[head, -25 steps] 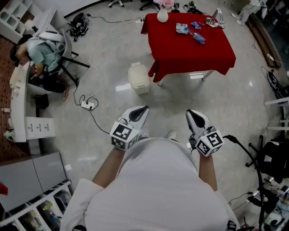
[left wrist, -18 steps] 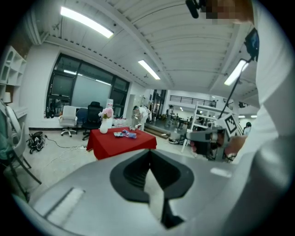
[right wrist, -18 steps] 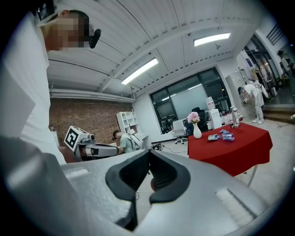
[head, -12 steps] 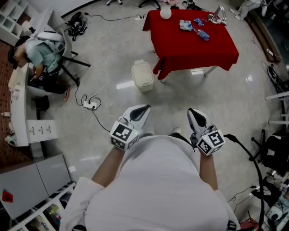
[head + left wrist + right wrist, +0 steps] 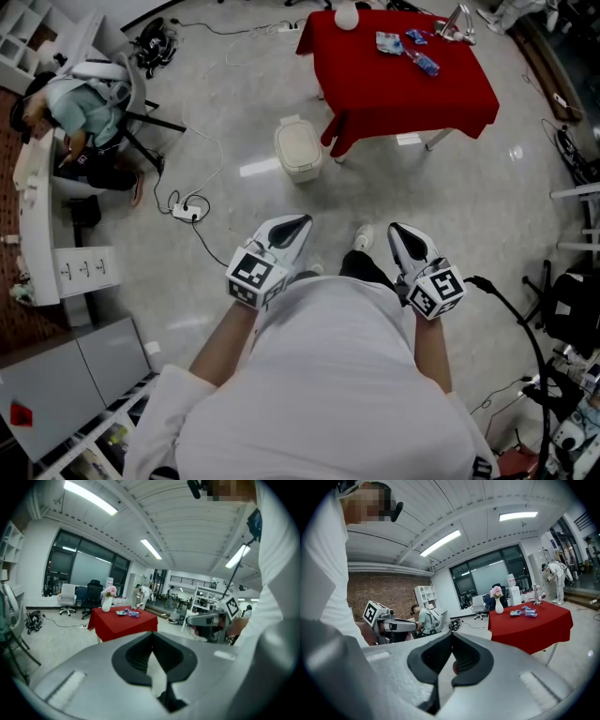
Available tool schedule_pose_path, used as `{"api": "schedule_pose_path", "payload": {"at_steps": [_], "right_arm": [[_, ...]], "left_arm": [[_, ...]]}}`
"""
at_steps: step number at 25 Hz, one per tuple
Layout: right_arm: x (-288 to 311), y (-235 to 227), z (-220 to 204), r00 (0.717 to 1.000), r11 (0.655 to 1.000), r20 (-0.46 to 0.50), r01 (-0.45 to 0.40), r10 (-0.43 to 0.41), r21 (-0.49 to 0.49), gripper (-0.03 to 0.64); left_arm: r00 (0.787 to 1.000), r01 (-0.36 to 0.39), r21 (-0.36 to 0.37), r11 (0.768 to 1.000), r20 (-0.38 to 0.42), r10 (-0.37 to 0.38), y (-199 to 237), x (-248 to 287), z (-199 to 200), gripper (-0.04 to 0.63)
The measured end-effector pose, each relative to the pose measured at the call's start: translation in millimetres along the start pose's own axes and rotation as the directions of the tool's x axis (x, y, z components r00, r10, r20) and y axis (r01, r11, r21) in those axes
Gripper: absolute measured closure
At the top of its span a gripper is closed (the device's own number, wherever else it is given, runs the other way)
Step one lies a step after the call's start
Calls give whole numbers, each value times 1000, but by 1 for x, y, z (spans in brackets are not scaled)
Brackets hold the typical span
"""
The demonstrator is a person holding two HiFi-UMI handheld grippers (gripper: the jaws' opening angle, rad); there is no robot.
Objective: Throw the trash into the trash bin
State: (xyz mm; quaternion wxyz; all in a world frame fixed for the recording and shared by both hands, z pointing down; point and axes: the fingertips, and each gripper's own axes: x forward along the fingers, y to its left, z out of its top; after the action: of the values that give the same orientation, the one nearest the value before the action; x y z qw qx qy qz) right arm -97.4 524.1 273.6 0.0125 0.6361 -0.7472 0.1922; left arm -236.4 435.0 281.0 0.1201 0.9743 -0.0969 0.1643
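Open floor (image 5: 469, 206) lies between us and the red table (image 5: 403, 94), which stands far, right of centre. The bin (image 5: 298, 150) sits on the floor just beside the table's near left corner, and its lid looks down.

We hold both tools near, in front of our chest, well apart from everything. On the left gripper (image 5: 296, 225) the jaws meet at the tips with nothing between them. The right gripper (image 5: 399, 231) is the same: closed, empty.

The trash is on the far part of the tabletop: a bottle (image 5: 424, 64), with wrappers (image 5: 389, 41) just left of it. The vase (image 5: 347, 14) at the far left edge isn't trash, we reckon.

Step in hand, as we read it: approach, no pick yet. Next we need to get within reach of the table, open one gripper and take the bottle across its body. The lid probably needs handling before the drop; we can't tell how it opens.
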Motion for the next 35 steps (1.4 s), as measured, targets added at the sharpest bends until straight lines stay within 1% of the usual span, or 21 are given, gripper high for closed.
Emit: {"api": "schedule_pose_path", "payload": {"at_steps": [5,9,13,18,28,30,35], "right_arm": [[13,-14,5,1000,1000,1,-9,9,20,617],[32,-29,16,999,999,11,-33,33,22,618],[52,-45,29,998,998,11,-62,62,9,618],[75,-70,38,995,995,-3,-95,95,6,618],[120,-136,63,990,990,-25,-141,141,16,618],[130,-153,69,987,988,-36,-155,156,18,618],[158,-198,78,976,979,-88,-202,200,-8,618]], "left_arm": [[1000,-17,5,1000,3,17,10,7,4,592],[998,-55,25,998,5,55,26,15,7,592],[996,-89,20,996,4,89,39,27,13,592],[994,-113,9,994,13,113,54,54,26,592],[991,-134,-19,991,-10,134,88,124,51,592],[987,-159,-29,987,-4,159,98,140,61,592],[971,-237,-59,970,-32,235,124,177,68,592]]}}
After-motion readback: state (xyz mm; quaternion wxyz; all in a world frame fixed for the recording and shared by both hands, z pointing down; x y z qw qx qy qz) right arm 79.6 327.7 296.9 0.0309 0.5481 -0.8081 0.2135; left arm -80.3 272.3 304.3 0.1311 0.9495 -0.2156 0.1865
